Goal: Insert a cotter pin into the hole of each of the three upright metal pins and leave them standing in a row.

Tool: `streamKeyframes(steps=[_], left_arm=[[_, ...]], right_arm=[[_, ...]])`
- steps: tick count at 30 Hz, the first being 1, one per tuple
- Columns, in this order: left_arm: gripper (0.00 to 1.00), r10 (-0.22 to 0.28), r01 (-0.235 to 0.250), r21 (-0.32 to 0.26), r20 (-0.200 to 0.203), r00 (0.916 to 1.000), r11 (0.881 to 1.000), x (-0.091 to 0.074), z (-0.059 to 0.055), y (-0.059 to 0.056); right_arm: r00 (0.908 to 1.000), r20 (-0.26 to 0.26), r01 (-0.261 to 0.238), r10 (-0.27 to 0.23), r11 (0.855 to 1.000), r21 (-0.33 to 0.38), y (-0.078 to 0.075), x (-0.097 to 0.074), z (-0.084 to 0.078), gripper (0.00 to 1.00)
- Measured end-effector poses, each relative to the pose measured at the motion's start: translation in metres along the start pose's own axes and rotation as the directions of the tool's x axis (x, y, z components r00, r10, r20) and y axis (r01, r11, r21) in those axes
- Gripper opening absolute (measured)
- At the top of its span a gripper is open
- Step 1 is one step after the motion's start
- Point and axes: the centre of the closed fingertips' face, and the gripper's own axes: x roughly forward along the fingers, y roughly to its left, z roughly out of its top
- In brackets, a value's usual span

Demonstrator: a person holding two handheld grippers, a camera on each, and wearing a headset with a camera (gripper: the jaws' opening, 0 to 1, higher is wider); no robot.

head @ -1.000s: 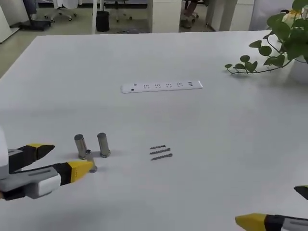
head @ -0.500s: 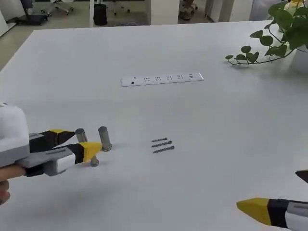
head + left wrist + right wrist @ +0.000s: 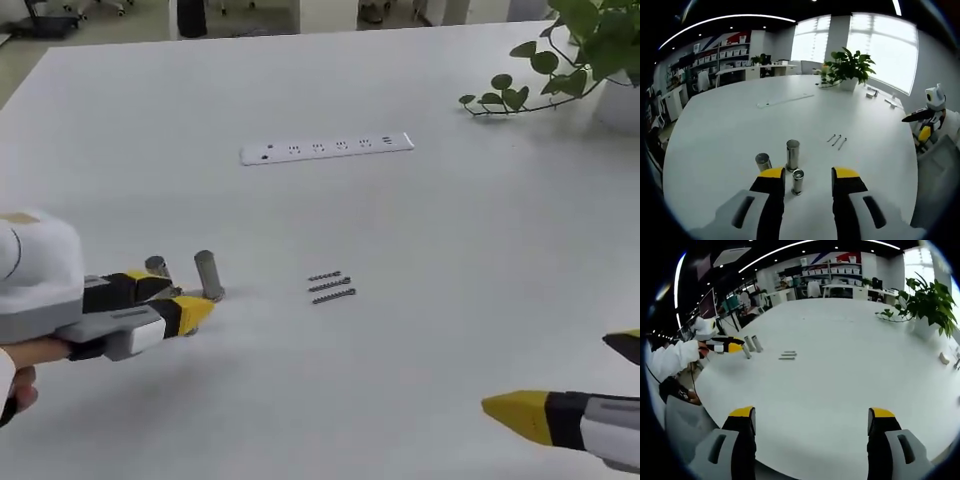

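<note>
Three metal pins (image 3: 792,155) stand upright in a tight cluster at lower centre of the left gripper view, more a triangle than a row. Left gripper (image 3: 808,176) is right at them with its jaws spread. The nearest pin (image 3: 798,181) stands in the gap, just beside the frame-left jaw. I can't tell whether it touches that jaw. Nothing is pinched. The other two pins stand just past the jaw tips, one ahead of the gap and one ahead of the frame-left jaw.

In the head view I see this gripper at lower left, its yellow tips covering part of the cluster. One pin shows clear just above the tips.

Three cotter pins (image 3: 330,288) lie flat on the white table (image 3: 420,230), parallel and side by side. They are near frame centre in the head view, right of the metal pins and apart from them. All three are loose on the surface.

Right gripper (image 3: 565,380) is at the lower right corner of the head view, jaws wide apart and empty. It sits over bare table, well apart from the parts.

A power strip (image 3: 326,148) lies at upper centre and a plant (image 3: 570,45) is in the upper right corner.
</note>
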Motion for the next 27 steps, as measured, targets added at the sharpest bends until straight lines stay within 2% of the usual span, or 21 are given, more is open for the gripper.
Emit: streamKeyframes(steps=[6, 11, 18, 27], left_arm=[[0.30, 0.014, -0.013, 0.020, -0.007, 0.9999, 1.000, 0.003, -0.003, 0.003], [0.25, 0.021, -0.021, 0.014, 0.001, 0.9998, 1.000, 0.005, -0.001, 0.005], [0.14, 0.040, -0.040, -0.004, 0.008, 0.9992, 0.999, 0.008, -0.002, 0.010], [0.08, 0.059, -0.059, -0.007, 0.016, 0.9981, 0.998, 0.010, -0.004, 0.014]], right_arm=[[0.9996, 0.026, 0.011, -0.012, 1.000, 0.029, -0.005, -0.002, 0.001, 0.90], [0.9991, 0.040, 0.010, -0.013, 0.998, 0.054, -0.007, -0.004, 0.002, 0.90], [0.9988, 0.045, 0.014, -0.017, 0.998, 0.063, -0.008, -0.005, 0.003, 0.90], [0.9990, 0.042, 0.009, -0.012, 0.998, 0.067, -0.007, -0.004, 0.001, 0.89]])
